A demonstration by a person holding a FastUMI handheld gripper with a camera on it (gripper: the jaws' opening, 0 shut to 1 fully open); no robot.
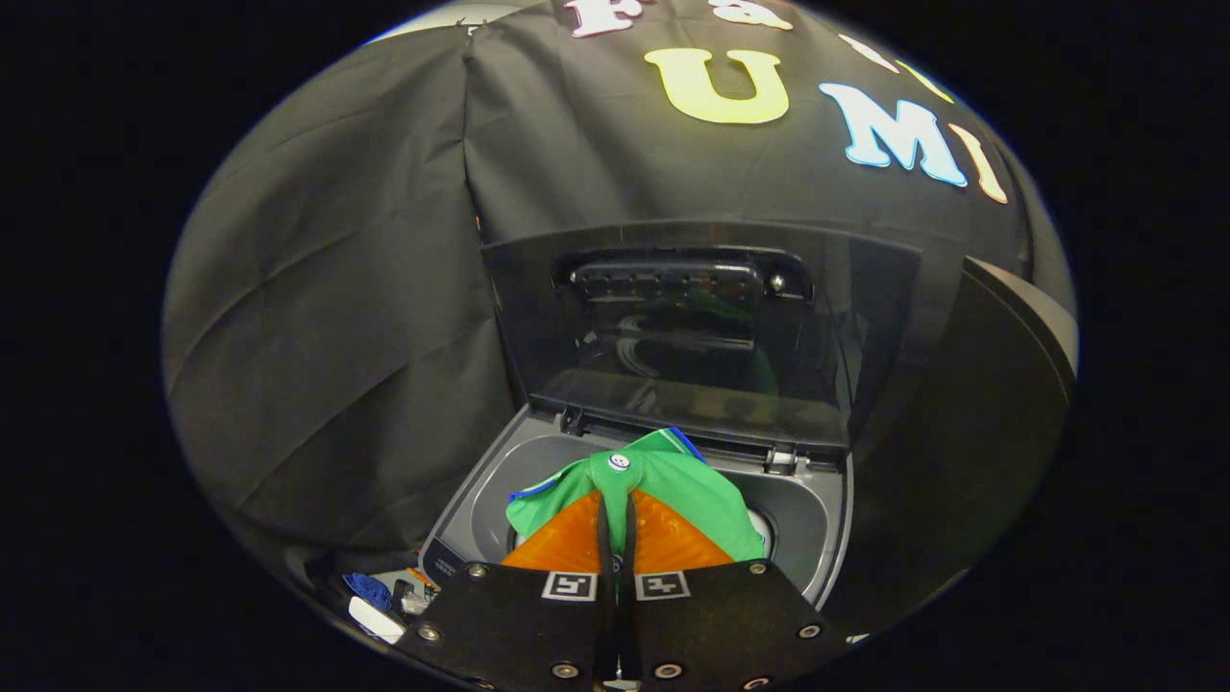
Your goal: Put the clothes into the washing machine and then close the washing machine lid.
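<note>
A green garment (692, 495) with a blue and white trim hangs from my gripper (617, 481), whose two fingers are pressed together on a fold of it. The cloth drapes over both fingers and hangs above the round opening of the grey top-loading washing machine (826, 538). The machine's dark see-through lid (692, 336) stands upright and open just beyond the garment, with its handle at the top.
Black booth cloth (336, 336) closes off the back and the left side. A dark curved panel (999, 384) rises to the right of the machine. Small blue and white items (370, 601) lie low beside the machine's left front corner.
</note>
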